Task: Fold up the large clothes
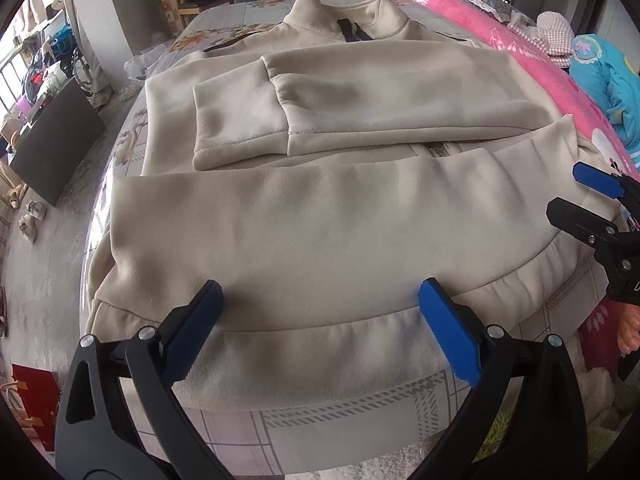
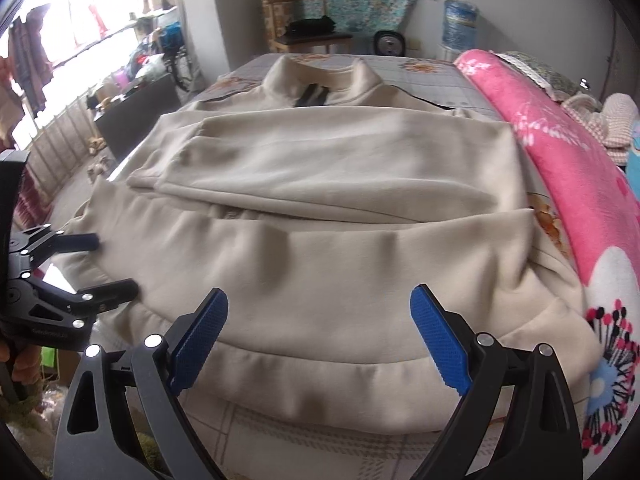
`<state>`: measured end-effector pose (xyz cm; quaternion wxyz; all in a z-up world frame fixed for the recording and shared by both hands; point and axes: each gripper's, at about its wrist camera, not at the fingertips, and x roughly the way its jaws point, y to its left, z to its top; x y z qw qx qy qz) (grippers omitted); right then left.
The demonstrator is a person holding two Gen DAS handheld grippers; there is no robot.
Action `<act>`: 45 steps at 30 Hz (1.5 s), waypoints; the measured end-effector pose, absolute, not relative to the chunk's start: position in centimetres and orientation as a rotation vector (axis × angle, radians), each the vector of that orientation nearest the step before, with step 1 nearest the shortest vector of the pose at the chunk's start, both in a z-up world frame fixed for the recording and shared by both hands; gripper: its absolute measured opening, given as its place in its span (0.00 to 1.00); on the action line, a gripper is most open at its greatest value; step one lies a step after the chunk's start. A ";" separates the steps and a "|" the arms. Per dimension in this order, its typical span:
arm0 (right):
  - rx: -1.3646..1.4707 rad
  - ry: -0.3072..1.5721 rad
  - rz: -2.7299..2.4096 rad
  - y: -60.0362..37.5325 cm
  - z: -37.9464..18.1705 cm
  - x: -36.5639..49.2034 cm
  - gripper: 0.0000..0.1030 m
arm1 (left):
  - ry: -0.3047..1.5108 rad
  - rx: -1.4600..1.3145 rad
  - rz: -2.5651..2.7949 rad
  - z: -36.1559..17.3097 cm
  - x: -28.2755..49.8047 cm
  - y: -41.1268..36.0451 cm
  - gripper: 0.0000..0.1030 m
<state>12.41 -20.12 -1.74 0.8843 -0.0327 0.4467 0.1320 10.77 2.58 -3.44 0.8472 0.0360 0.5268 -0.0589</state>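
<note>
A large beige jacket point(image 1: 320, 216) lies flat on the bed with its collar point(image 1: 344, 12) at the far end and its ribbed hem point(image 1: 304, 356) nearest me. Both sleeves are folded across the chest point(image 2: 332, 160). My left gripper point(image 1: 322, 286) hangs open over the left part of the hem, with nothing between its blue pads point(image 1: 448, 332). My right gripper point(image 2: 319, 294) stands open over the right part of the hem point(image 2: 320, 376), likewise holding nothing. Each gripper shows in the other's view: the right gripper point(image 1: 566, 188) at the frame's right edge, the left gripper point(image 2: 115, 263) at the left edge.
The bed sheet point(image 1: 320, 432) is grey checked with flowers. A rolled pink blanket point(image 2: 568, 152) lies along the jacket's right side, with blue clothing point(image 1: 608, 80) beyond it. A wooden chair point(image 2: 300, 20) stands past the bed's far end. Floor and a black cabinet point(image 1: 56, 136) are at the left.
</note>
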 end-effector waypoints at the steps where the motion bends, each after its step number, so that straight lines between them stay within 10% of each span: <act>1: -0.063 0.935 0.260 -20.5 -1.8 12.6 0.91 | 1.120 0.076 -0.111 -3.4 10.9 2.5 0.93; 45: -0.108 1.156 0.167 -20.7 -4.3 15.6 0.94 | 1.148 0.062 -0.085 -3.5 11.2 2.4 0.94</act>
